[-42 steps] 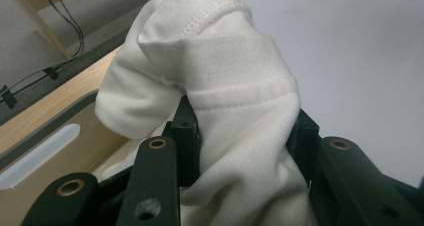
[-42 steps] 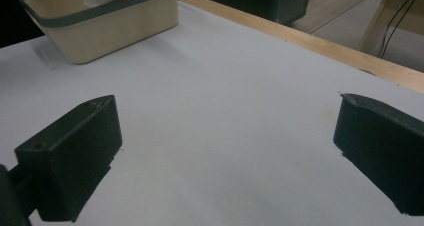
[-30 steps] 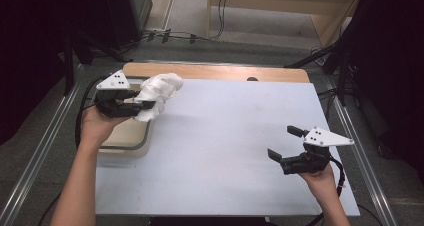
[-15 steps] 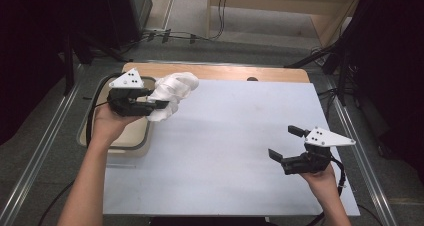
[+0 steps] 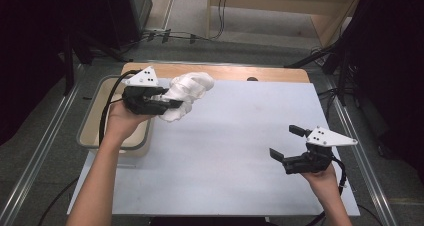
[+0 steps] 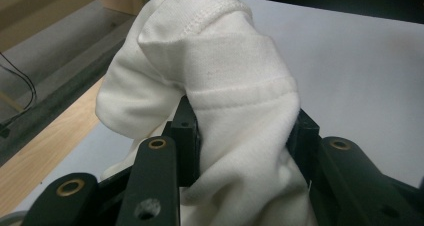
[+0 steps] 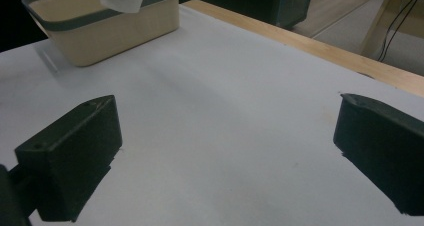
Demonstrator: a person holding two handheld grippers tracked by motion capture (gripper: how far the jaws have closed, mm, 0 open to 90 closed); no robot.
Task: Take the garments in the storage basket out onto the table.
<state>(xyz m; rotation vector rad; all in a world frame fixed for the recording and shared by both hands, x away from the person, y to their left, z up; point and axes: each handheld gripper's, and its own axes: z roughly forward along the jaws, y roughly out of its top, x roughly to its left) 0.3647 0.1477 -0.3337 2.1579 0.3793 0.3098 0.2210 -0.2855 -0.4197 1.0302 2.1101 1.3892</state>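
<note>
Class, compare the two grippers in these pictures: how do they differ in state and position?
The left gripper is shut on a white cloth; the right gripper is open, nothing between its jaws. The left is near the tub at the table's far left; the right is at the near right. Both are black and hand-held.

Grey floor (image 5: 60, 151) (cables trailing), wooden furniture (image 5: 280, 6) behind, dim surroundings

White-topped table (image 5: 240, 136), wooden far edge, beige bin (image 7: 105, 26) seemingly resting on it
</note>
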